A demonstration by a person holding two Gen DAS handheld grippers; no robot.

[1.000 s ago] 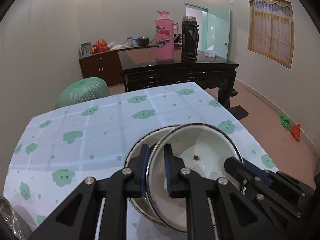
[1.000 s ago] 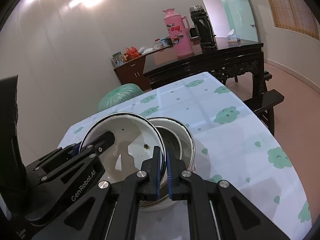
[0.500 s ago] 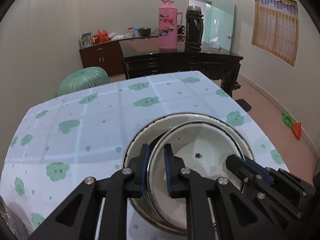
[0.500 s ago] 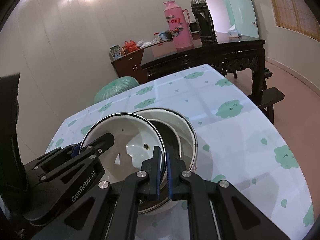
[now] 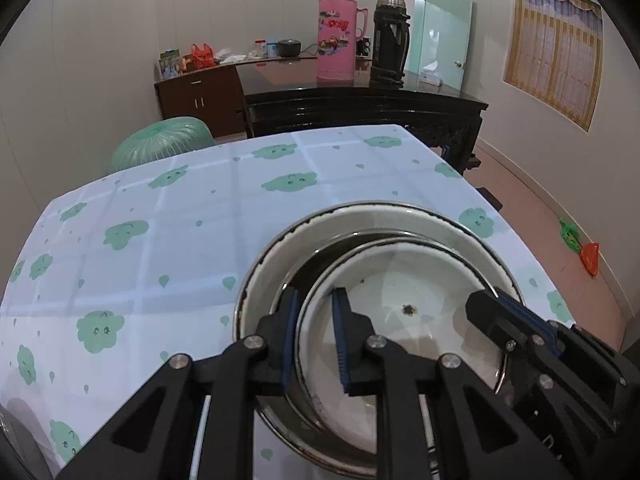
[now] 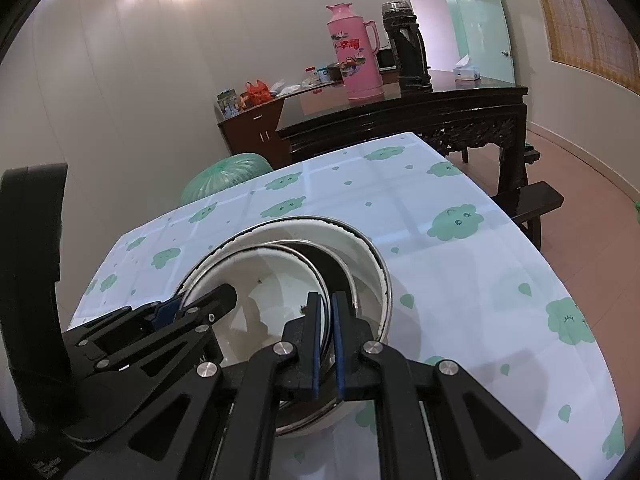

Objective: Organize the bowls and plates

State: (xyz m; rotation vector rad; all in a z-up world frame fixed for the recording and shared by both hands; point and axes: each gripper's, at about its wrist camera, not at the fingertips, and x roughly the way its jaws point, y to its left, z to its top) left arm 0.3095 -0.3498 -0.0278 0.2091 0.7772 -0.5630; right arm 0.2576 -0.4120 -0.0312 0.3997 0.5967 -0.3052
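The small white enamel bowl [image 5: 404, 312], dark-rimmed with a brown speck on its floor, now sits low inside the larger white enamel basin [image 5: 280, 248], where a second ago it was held tilted above the basin's rim with most of the basin hidden behind it. In the left wrist view the nested pair fills the lower frame from 4 to 7 o'clock on the table's pale tablecloth [image 5: 160, 240] printed with green clouds. The left gripper [image 5: 314, 336] straddles the small bowl's rim at the bowl's 9 o'clock; its jaws have just been opening, and a slim gap now shows between the blue pads [image 5: 339, 340] and the rim, so the hold is loosened, with the rim between them. The right gripper [image 6: 327, 340] is clenched on the same bowl's rim at its opposite side, pads pressed to the thin edge as they were a second ago. In the right wrist view the bowl [image 6: 264, 280] lies toward the basin's 8 o'clock, leaving a dark crescent of basin [image 6: 360, 252] floor bare at 2 o'clock. Beyond the table at 12 o'clock stands a dark wooden sideboard [image 5: 360, 100] carrying a pink thermos [image 5: 337, 32] and a black flask [image 5: 390, 42] just beside it.
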